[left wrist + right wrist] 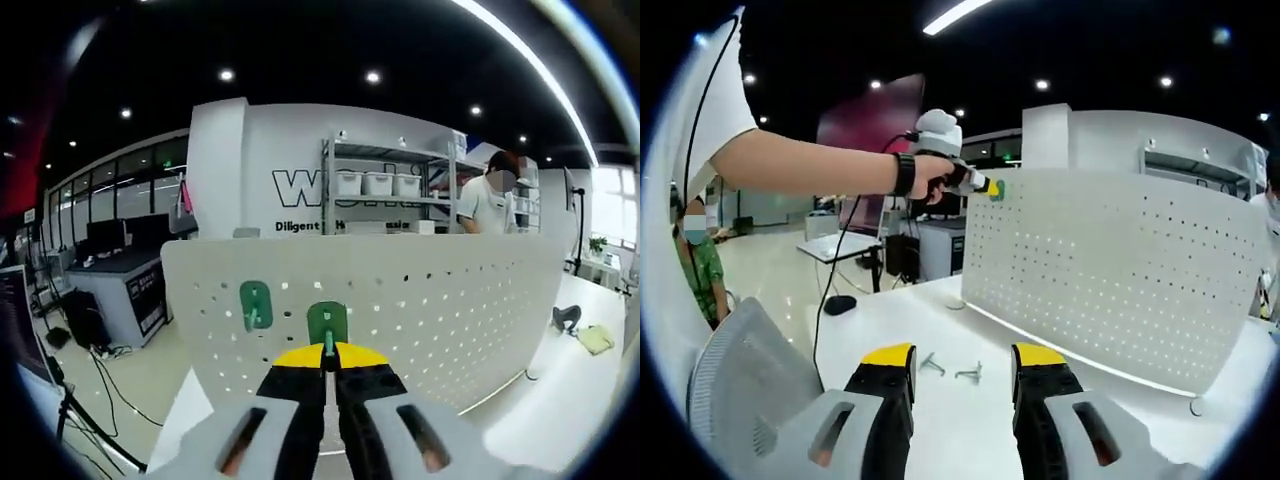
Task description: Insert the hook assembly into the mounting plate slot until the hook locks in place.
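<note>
- A large open room with dark ceiling and recessed spot lights lies behind; a metal shelving rack (390, 185) with white bins stands against a white wall with dark lettering, and a person (490, 205) stands beside it.
- A white table (940, 320) carries an upright white pegboard (440, 300), the mounting plate, dotted with rows of small holes; in the right gripper view the same pegboard (1120, 290) curves across the right half.
- In the left gripper view the left gripper (329, 372) rises from the bottom, its yellow-and-black jaws drawn together on the stem of a green hook (327, 325), whose flat plate sits against the pegboard face.
- A second green hook (256, 304) already sits on the pegboard, just to the left of the held one and a little higher.
- Whether the held hook is fully seated in a hole cannot be told.
- In the right gripper view the left gripper (985, 186) appears near the pegboard's upper left corner, held in a hand (930, 180) with a black wrist band, a cable trailing down from it.
- The right gripper (963, 372) hangs low over the table, jaws well apart with nothing between them.
- Two small metal hooks (952, 369) lie loose on the table, in the gap between those jaws as seen, near the pegboard's foot.
- A dark computer mouse (840, 303) rests on the table's far left edge.
</note>
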Demonstrator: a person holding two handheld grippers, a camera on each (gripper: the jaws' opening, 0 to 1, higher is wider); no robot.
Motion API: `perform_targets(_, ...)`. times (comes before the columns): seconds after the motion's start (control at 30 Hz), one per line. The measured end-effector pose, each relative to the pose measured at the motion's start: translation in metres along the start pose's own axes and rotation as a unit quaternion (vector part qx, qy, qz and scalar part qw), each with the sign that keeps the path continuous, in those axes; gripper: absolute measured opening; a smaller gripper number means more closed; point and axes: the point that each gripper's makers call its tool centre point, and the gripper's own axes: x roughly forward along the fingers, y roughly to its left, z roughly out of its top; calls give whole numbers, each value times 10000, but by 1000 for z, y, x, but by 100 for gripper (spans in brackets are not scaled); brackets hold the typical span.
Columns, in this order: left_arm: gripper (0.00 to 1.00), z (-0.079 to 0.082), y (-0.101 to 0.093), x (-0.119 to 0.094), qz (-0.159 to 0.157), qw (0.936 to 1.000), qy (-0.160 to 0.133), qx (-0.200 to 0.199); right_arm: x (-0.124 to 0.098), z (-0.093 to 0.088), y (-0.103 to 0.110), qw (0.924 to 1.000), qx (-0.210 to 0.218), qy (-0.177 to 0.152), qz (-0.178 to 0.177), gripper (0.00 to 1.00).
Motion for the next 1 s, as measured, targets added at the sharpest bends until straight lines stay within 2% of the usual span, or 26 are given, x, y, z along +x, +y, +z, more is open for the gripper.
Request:
perform_targets(0.8, 2, 9, 4, 32, -15, 10000, 57, -10, 4, -5, -11, 9999, 98, 76, -99, 38)
perform_targets(1.0, 2, 6, 5, 33, -12, 9997, 108, 237, 6, -7, -14, 9998, 134, 94, -106, 38)
